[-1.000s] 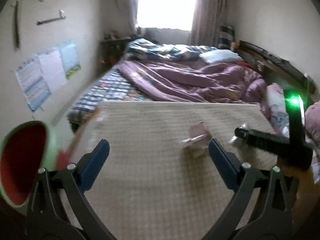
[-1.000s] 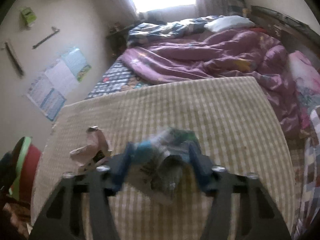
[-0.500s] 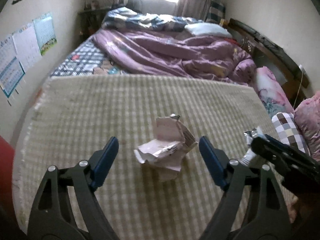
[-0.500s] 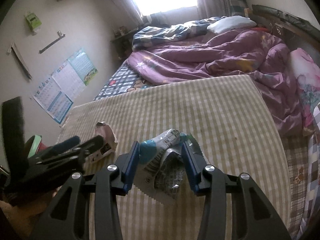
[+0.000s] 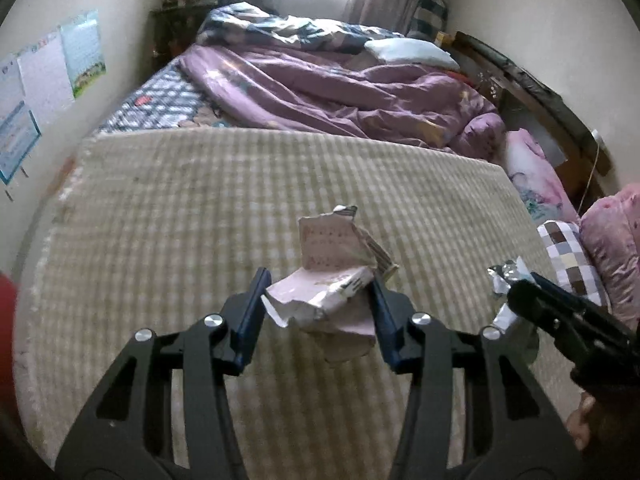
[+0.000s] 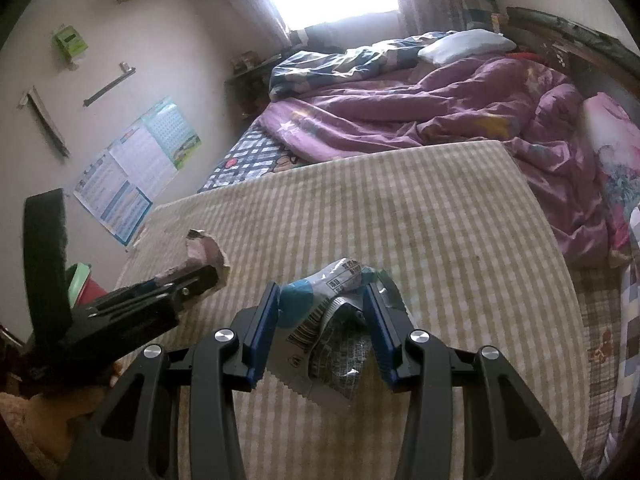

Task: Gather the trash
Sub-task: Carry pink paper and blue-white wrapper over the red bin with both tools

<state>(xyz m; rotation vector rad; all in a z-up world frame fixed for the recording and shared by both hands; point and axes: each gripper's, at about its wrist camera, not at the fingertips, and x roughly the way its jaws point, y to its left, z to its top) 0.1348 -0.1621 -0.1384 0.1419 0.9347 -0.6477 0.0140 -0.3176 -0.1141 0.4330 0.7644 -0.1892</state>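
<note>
A crumpled pink paper point(image 5: 332, 248) lies on the beige checked mat point(image 5: 160, 220). My left gripper point(image 5: 318, 304) is down around the paper, its jaws closing, and both blue pads touch the paper's sides. In the right wrist view the same paper point(image 6: 204, 250) pokes up past the left gripper point(image 6: 196, 278). My right gripper point(image 6: 322, 308) is shut on a crumpled silver and blue snack wrapper point(image 6: 336, 320), held just above the mat. In the left wrist view the right gripper point(image 5: 516, 292) shows at the right edge, with the wrapper point(image 5: 504, 276) at its tip.
A red bin with a green rim point(image 6: 86, 284) stands off the mat's left edge. A purple duvet point(image 5: 340, 96) is heaped on the bed beyond the mat. Pink and checked pillows point(image 5: 568, 252) lie along the right. Posters point(image 6: 136, 168) hang on the left wall.
My left gripper came down and forward over the pink paper, and its wide jaws narrowed onto it. The red bin slid out of the left wrist view. The right gripper kept the wrapper.
</note>
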